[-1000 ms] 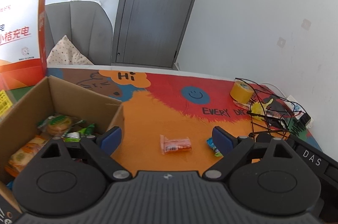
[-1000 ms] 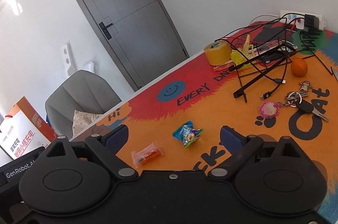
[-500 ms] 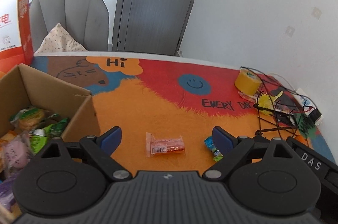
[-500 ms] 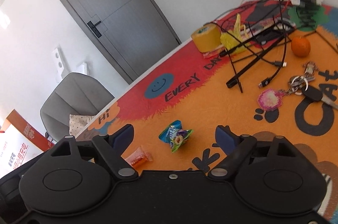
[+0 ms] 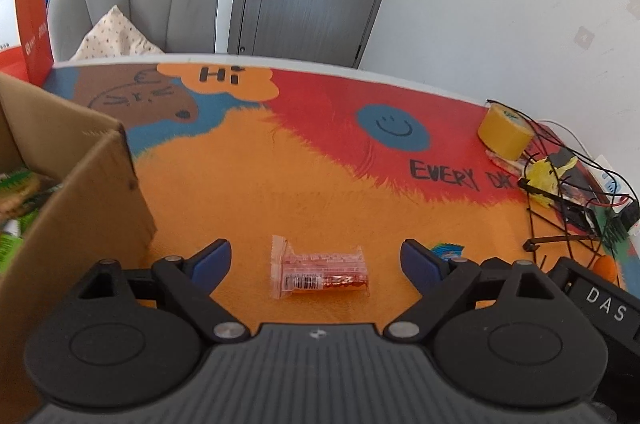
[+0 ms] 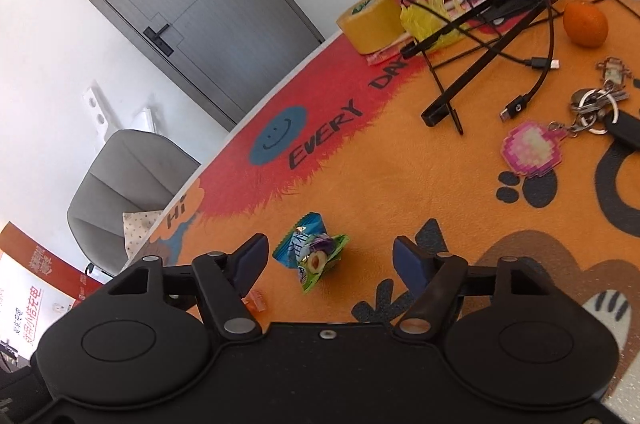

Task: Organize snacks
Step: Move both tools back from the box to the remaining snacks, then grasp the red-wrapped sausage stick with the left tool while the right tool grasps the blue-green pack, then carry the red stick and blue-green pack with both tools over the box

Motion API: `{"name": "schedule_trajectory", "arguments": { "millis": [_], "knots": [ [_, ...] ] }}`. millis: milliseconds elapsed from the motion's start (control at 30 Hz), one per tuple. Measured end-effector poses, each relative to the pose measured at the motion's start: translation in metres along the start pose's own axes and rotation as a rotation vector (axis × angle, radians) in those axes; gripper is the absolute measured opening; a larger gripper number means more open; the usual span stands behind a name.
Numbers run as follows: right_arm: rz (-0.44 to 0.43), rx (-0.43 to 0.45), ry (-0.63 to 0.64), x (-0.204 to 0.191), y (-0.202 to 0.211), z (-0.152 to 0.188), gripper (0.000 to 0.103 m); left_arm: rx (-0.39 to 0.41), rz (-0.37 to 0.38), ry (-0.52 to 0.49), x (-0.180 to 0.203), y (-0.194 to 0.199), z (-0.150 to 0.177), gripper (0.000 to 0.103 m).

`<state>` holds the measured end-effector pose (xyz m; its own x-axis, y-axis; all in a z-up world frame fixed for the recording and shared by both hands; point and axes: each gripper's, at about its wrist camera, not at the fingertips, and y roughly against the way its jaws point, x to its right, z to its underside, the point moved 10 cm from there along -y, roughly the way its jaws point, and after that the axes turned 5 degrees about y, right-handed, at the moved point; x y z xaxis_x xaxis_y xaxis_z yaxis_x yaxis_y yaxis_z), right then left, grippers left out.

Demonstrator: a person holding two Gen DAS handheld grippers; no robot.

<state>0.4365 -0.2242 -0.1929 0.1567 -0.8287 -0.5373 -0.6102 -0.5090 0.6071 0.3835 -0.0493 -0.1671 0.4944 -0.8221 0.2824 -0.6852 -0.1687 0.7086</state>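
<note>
Between left gripper (image 5: 316, 260) fingers, apart | orange packet (image 5: 320, 273) lies crosswise | right gripper (image 6: 326, 260) fingers closing around blue-green packet (image 6: 310, 252)

mat (image 5: 248, 184): "Hi" in orange cloud, far left; "EVERY DA…" in black, right of smiley | black device (image 5: 600, 304), near right: "DAS" in white | orange bag (image 6: 28, 304), far left: Chinese characters, partly legible | snack wrappers: print unreadable
</note>
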Motion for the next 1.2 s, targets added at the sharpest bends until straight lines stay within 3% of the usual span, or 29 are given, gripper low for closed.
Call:
{"name": "schedule_trajectory", "arguments": {
  "millis": [200,267,367,400,467,500,567,633,900,1200],
  "knots": [
    [0.015,-0.015,0.022,-0.005,-0.014,0.002,0.068,-0.032,-0.021,0.023,-0.006,-0.020,0.009,0.089],
    [0.009,-0.022,0.028,-0.008,-0.018,0.001,0.068,-0.008,-0.028,0.015,-0.007,-0.021,0.009,0.085],
    [0.019,-0.021,0.056,-0.013,-0.023,0.002,0.068,0.007,-0.034,0.009,-0.009,-0.020,0.009,0.070],
    [0.022,-0.020,0.063,-0.015,-0.024,0.001,0.068,0.007,-0.034,0.001,-0.009,-0.020,0.009,0.058],
    [0.037,-0.016,0.084,-0.018,-0.026,0.002,0.064,0.006,-0.017,0.003,-0.010,-0.019,0.009,0.051],
    [0.044,-0.017,0.091,-0.019,-0.027,0.003,0.060,0.002,-0.012,0.007,-0.010,-0.018,0.009,0.050],
    [0.048,-0.026,0.098,-0.020,-0.030,0.005,0.039,-0.006,0.002,0.017,-0.010,-0.016,0.009,0.048],
    [0.038,-0.024,0.089,-0.021,-0.030,0.006,0.034,-0.016,0.017,0.024,-0.011,-0.013,0.010,0.047],
    [0.036,0.022,0.108,-0.028,-0.006,0.014,0.030,-0.011,0.050,0.054,-0.023,0.012,0.016,0.046],
    [-0.002,0.067,0.131,-0.047,0.026,0.017,0.030,0.057,0.089,0.049,-0.025,0.053,0.008,0.046]
  ]
}}
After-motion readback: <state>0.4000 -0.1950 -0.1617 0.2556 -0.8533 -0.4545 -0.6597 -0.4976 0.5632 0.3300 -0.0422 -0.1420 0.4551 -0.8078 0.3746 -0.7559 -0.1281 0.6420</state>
